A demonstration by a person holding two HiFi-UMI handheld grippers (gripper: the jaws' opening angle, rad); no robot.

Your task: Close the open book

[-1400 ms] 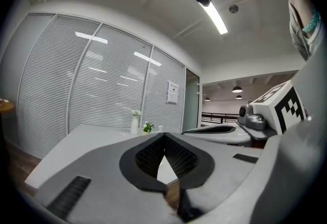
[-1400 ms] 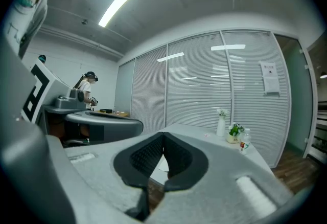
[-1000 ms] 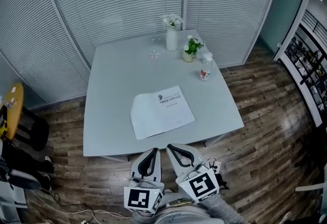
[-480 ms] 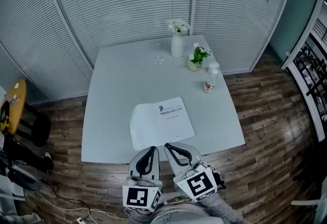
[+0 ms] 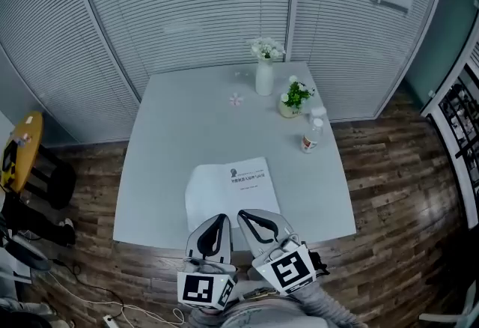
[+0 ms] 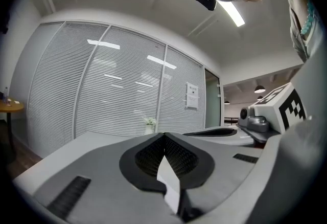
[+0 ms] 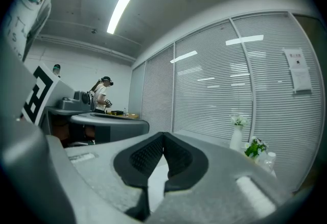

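Observation:
The open book [image 5: 232,188] lies flat on the grey table [image 5: 172,132] near its front edge, a blank white page on the left and a printed page on the right. My left gripper [image 5: 222,217] and right gripper [image 5: 241,213] sit side by side over the book's near edge, both pointing away from me. Both are shut with their tips together and nothing between them. In the left gripper view the left gripper [image 6: 163,134] shows a sliver of white page [image 6: 168,182] through its jaw opening. The right gripper view shows the same for the right gripper [image 7: 163,134].
At the table's far right stand a white vase with flowers [image 5: 264,72], a small potted plant [image 5: 296,98] and a bottle [image 5: 309,138]. A small pink flower [image 5: 236,99] lies near the vase. Slatted blinds wall the far side. A yellow round table [image 5: 19,150] stands left.
Both grippers have come forward together, from over the wood floor short of the table to over the table's front edge and the book's near edge. Both stay shut.

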